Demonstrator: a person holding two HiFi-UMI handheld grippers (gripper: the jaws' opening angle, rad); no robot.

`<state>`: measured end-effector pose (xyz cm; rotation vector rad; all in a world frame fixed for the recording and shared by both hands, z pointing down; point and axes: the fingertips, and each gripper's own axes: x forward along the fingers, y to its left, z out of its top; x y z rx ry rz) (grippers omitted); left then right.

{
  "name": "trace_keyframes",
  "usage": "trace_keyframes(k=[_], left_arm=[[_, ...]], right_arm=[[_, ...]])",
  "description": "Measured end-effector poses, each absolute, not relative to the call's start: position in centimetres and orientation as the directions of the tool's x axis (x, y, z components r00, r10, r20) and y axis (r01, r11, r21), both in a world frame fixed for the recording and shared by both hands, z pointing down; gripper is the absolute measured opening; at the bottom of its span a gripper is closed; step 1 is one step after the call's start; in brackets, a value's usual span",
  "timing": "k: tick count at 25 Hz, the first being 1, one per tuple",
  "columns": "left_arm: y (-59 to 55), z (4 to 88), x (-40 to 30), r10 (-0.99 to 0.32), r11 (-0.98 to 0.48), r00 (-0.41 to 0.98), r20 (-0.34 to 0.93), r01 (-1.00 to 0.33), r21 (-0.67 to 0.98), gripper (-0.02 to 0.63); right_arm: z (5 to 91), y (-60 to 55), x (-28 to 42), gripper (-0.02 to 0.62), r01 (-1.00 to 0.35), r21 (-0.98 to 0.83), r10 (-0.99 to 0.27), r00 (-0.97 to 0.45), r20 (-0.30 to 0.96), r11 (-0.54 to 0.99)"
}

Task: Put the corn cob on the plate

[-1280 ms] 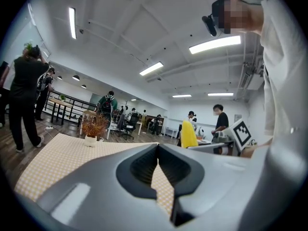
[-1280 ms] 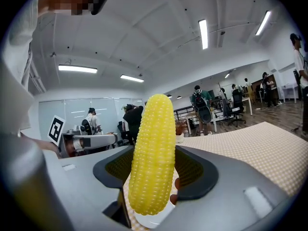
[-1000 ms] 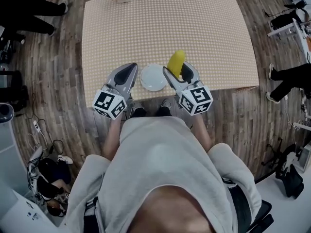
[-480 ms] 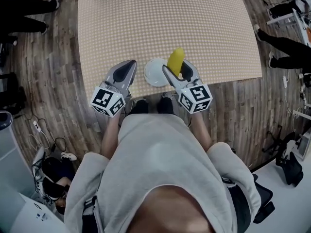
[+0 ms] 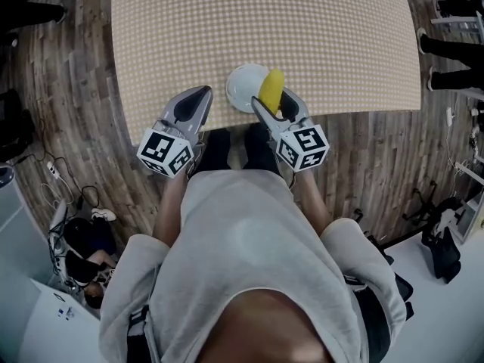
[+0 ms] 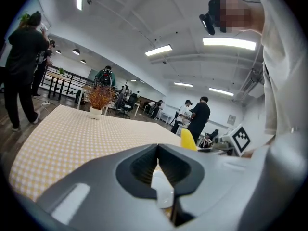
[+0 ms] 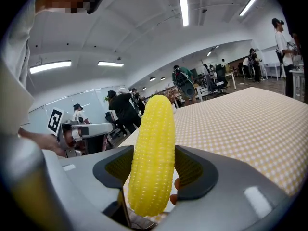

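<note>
A yellow corn cob (image 5: 272,90) stands upright in my right gripper (image 5: 275,103), which is shut on it. In the head view the cob overlaps the right part of the small white plate (image 5: 240,86), near the table's front edge. The right gripper view shows the corn cob (image 7: 152,153) clamped between the two grey jaws of the right gripper (image 7: 154,170). My left gripper (image 5: 197,100) hangs left of the plate, shut with nothing in it. In the left gripper view the left gripper (image 6: 158,153) has its jaws together, and the corn cob (image 6: 188,139) shows to the right.
The table wears a checked orange-and-white cloth (image 5: 265,21). A potted plant (image 6: 96,99) stands at its far edge. Several people stand in the room beyond, and legs show at the right (image 5: 450,48). Wooden floor surrounds the table.
The right gripper has carried the corn cob leftward, from beside the plate to over the plate's right part. The left gripper stays shut to the plate's left.
</note>
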<state>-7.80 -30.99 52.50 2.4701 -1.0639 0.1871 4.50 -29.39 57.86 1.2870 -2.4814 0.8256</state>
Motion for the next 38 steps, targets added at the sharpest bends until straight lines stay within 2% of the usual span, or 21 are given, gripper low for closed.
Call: trace_keyframes(k=[12, 29, 34, 38], left_arm=[[-27.9, 58.3, -7.4, -0.641, -0.542, 0.681, 0.354, -0.729, 0.418, 0.008], [-26.6, 58.2, -9.1, -0.677, -0.491, 0.649, 0.347, -0.749, 0.445, 0.008], [-25.6, 58.6, -9.3, -0.678, -0.474, 0.647, 0.35, -0.748, 0.465, 0.008], [-25.2, 58.3, -9.5, -0.684, -0.475, 0.645, 0.341, -0.748, 0.463, 0.008]], right_arm=[[64.4, -26.5, 5.1, 0.264, -0.809, -0.402, -0.606, -0.588, 0.536, 0.43], [68.2, -32.0, 2.2, 0.264, -0.795, -0.312, -0.536, -0.589, 0.605, 0.521], [69.2, -32.7, 1.7, 0.262, -0.758, -0.218, -0.478, -0.578, 0.661, 0.616], [69.7, -32.1, 1.1, 0.262, -0.658, -0.073, -0.426, -0.564, 0.707, 0.749]])
